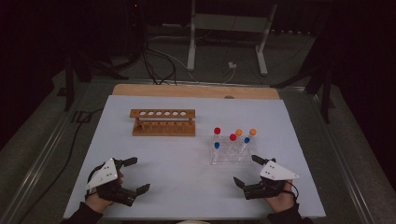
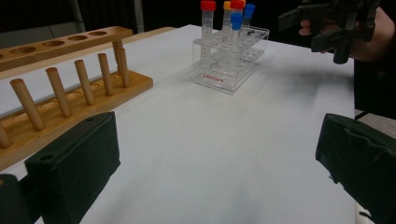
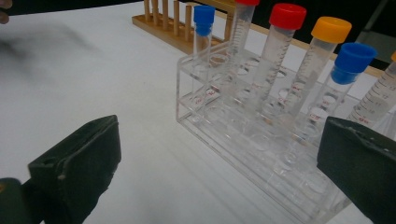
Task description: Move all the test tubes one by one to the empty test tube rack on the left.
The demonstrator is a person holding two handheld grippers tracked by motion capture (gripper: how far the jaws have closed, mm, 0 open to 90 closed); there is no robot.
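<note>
On white table [image 1: 187,163], clear plastic rack [image 1: 231,156], wooden rack [image 1: 162,122]

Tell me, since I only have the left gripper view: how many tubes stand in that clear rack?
Observer: Six tubes stand in the clear rack: two red-capped, two orange, two blue.
Operator: Is anything between the jaws on my right side?
Observer: No. The right hand-held gripper is open and empty, and it sits just short of the clear rack.
Operator: Any tubes in the wooden rack?
Observer: None. From above, the top holes of the wooden rack are all empty.
</note>
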